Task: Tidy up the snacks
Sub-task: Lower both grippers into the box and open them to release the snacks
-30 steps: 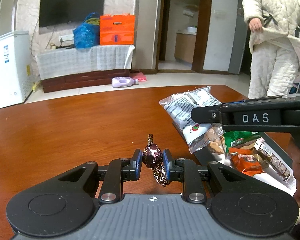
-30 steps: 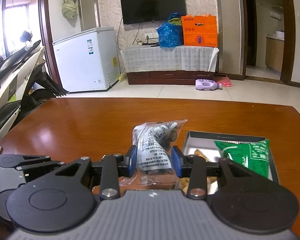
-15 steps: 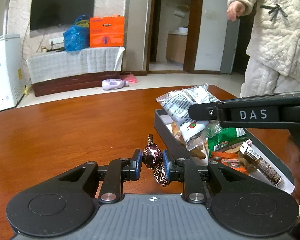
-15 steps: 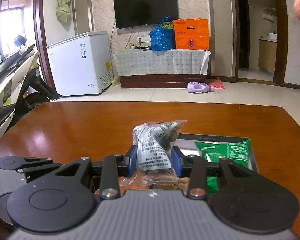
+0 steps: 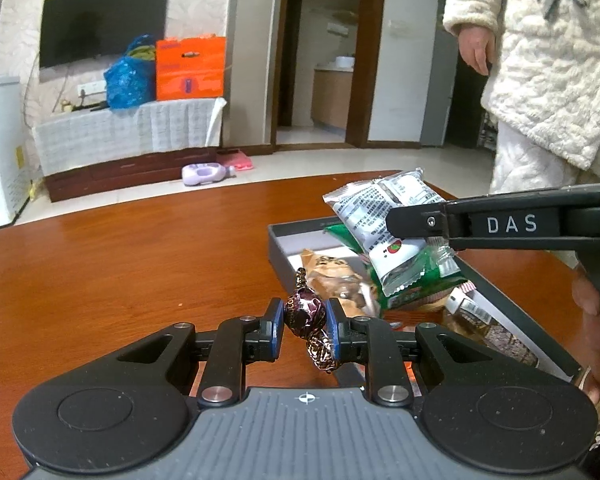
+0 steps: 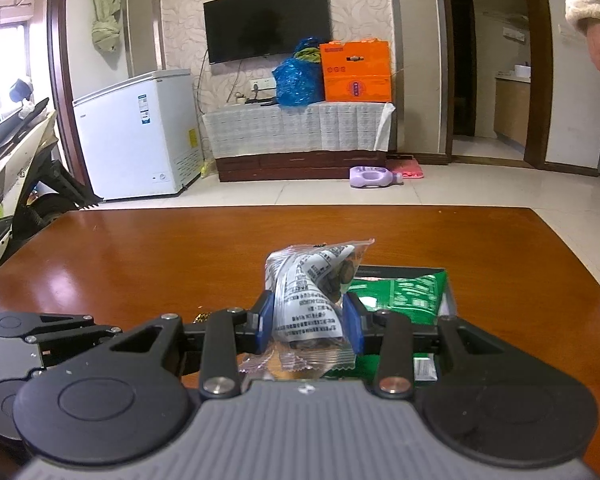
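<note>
My left gripper (image 5: pixel 305 326) is pinching one wrapped chocolate (image 5: pixel 305 314); my right gripper (image 6: pixel 308 322) is clamping one white snack packet (image 6: pixel 310 300) above one tray (image 5: pixel 512 300).

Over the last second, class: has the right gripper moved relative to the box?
Yes. In the right wrist view the right gripper, shut on its white packet, has shifted right, toward the box: the green packet inside now lies right behind its fingers.
</note>
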`<control>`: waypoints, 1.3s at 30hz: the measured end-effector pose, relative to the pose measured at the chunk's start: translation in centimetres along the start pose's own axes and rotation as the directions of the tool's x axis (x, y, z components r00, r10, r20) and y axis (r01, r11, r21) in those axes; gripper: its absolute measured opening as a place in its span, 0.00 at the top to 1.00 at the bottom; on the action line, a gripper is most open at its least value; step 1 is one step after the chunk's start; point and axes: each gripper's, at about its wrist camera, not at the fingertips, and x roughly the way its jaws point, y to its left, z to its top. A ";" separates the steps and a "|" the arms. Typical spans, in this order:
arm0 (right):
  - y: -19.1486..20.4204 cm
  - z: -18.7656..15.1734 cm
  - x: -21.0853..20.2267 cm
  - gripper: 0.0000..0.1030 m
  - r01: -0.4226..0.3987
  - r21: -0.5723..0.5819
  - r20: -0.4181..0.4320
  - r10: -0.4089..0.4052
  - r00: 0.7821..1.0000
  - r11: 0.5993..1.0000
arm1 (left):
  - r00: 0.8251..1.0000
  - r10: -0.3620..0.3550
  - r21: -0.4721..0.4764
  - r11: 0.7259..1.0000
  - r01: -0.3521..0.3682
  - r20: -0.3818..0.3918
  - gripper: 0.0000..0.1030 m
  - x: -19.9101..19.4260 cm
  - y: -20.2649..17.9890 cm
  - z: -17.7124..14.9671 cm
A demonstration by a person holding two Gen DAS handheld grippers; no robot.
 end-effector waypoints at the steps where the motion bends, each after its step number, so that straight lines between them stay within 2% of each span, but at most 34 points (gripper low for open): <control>1: -0.2 -0.1 -0.1 0.64 0.003 0.002 0.001 -0.003 1.000 1.000 | 1.000 -0.004 0.003 1.000 0.004 -0.001 0.77 0.1 -0.2 0.0; 20: -2.6 -1.4 -1.9 0.64 0.052 0.022 -0.010 -0.051 0.999 0.998 | 0.999 -0.049 0.027 0.998 0.049 -0.010 0.77 1.4 -2.3 0.2; 39: -3.9 -2.4 -1.4 0.64 0.062 0.010 -0.083 -0.061 0.995 0.998 | 0.992 -0.104 0.038 0.994 0.106 -0.069 0.77 4.3 -3.5 -0.1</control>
